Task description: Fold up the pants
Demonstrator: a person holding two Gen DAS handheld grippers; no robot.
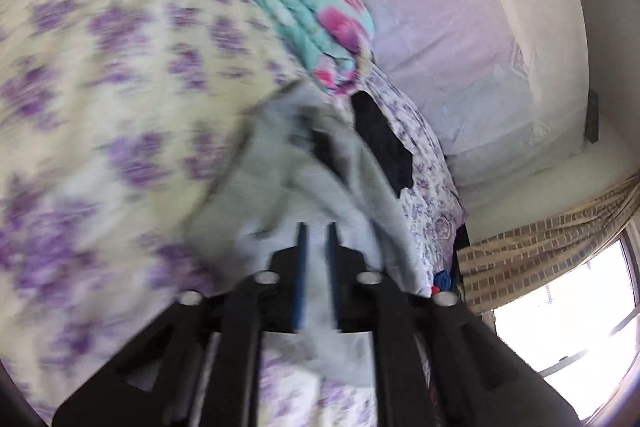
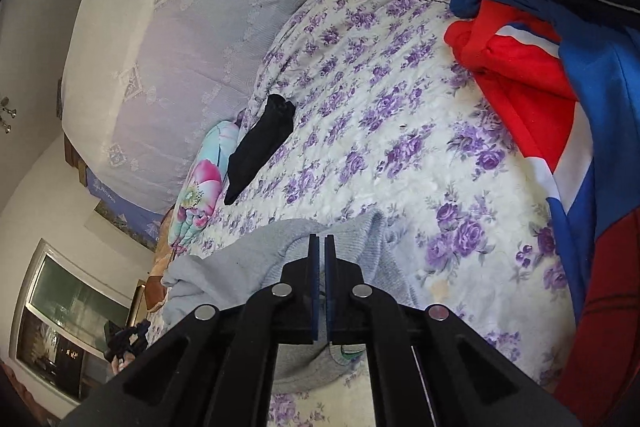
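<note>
Both my grippers work a pair of light grey, soft knit pants point(image 2: 280, 259) on a bed spread with a white quilt printed with purple flowers point(image 2: 380, 99). In the right wrist view the pants lie bunched at the lower centre of the frame, and my right gripper point(image 2: 322, 247) has its blue-padded fingers point(image 2: 314, 267) clenched almost together with grey cloth around and under them; I judge they are pinching an edge of the fabric, likely near the waistband, though the bite itself is hidden. In the left wrist view, which is blurred, the same grey pants point(image 1: 304, 179) run from centre frame down to my left gripper point(image 1: 316, 239), whose fingers point(image 1: 301, 267) stand a little apart with pale cloth showing between them; I cannot tell whether they grip it or merely rest on it. Holding two separate points would let me lift and spread the crumpled garment flat before any fold, which appears not yet made. A dark sock-like piece point(image 2: 260, 147) lies further up the quilt beside a turquoise and pink floral blanket point(image 2: 200, 187). At the right edge sits a heap of red, blue and white clothing point(image 2: 560, 67), kept apart from the working space.
</note>
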